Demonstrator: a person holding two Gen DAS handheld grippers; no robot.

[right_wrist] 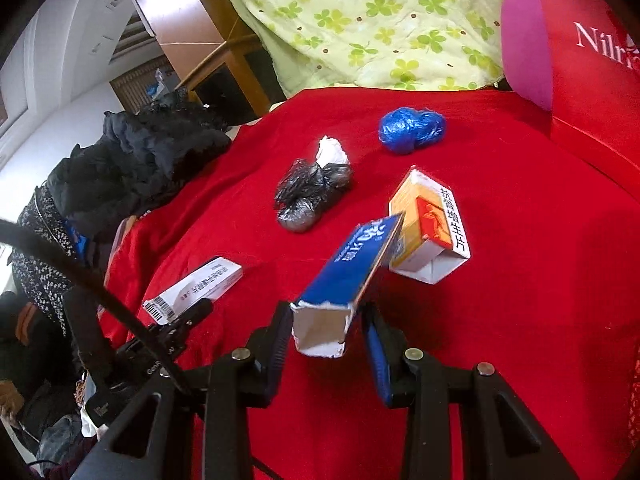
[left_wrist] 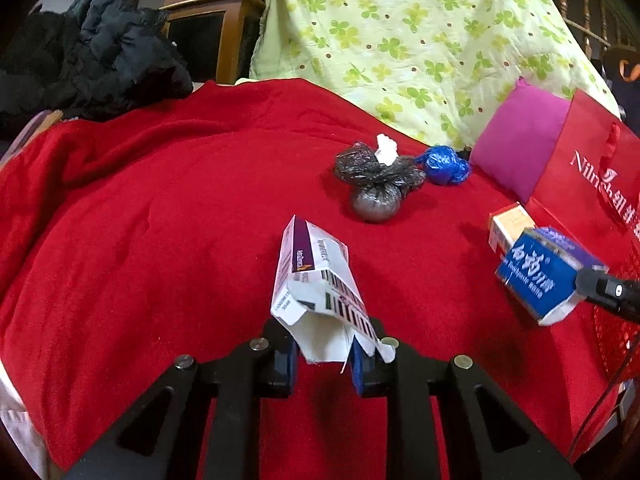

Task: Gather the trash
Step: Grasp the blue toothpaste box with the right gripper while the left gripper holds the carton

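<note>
My left gripper [left_wrist: 324,356] is shut on the torn end of a white and purple carton [left_wrist: 316,280], held up off the red blanket [left_wrist: 160,240]. My right gripper [right_wrist: 326,340] is shut on a blue toothpaste box [right_wrist: 352,268], also lifted clear. An orange and white box [right_wrist: 428,228] lies on the blanket just beyond it. Farther back lie knotted black plastic bags [right_wrist: 308,196] with a crumpled white tissue [right_wrist: 332,150] and a blue plastic wad [right_wrist: 412,130]. The left wrist view shows the blue box [left_wrist: 540,276] at its right edge.
A red paper shopping bag [left_wrist: 592,184] stands at the right next to a pink cushion [left_wrist: 520,148]. A green clover quilt [left_wrist: 400,40] is piled at the back. Dark jackets [left_wrist: 100,64] lie at the back left by a wooden chair frame [left_wrist: 224,12].
</note>
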